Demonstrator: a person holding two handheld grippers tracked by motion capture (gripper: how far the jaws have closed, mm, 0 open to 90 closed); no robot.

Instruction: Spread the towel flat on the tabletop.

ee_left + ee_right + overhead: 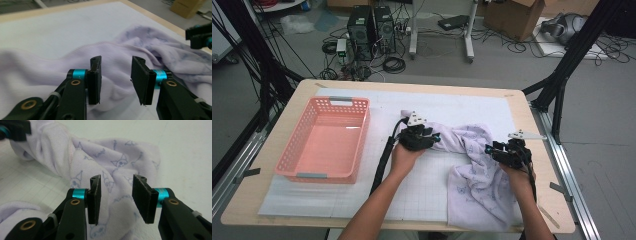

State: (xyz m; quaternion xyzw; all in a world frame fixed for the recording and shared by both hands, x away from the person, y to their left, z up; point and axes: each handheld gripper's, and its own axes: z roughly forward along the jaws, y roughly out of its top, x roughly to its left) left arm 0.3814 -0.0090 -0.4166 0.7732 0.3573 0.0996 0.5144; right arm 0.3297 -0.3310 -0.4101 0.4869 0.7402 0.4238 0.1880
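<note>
One crumpled lilac garment (477,165), printed with small cat faces but no writing we can read, lies on the white gridded mat (427,190) at the table's right half. We hold the left gripper (434,139) at its upper left fold, jaws spread over the cloth without pinching it; the right gripper (488,149) hovers likewise, jaws apart. A pink basket (294,150) stands well apart at left.

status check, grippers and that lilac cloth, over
Left gripper open, fingers astride a cloth fold. Right gripper open over printed cloth. Pink basket sits apart at left, nothing blocking.
</note>
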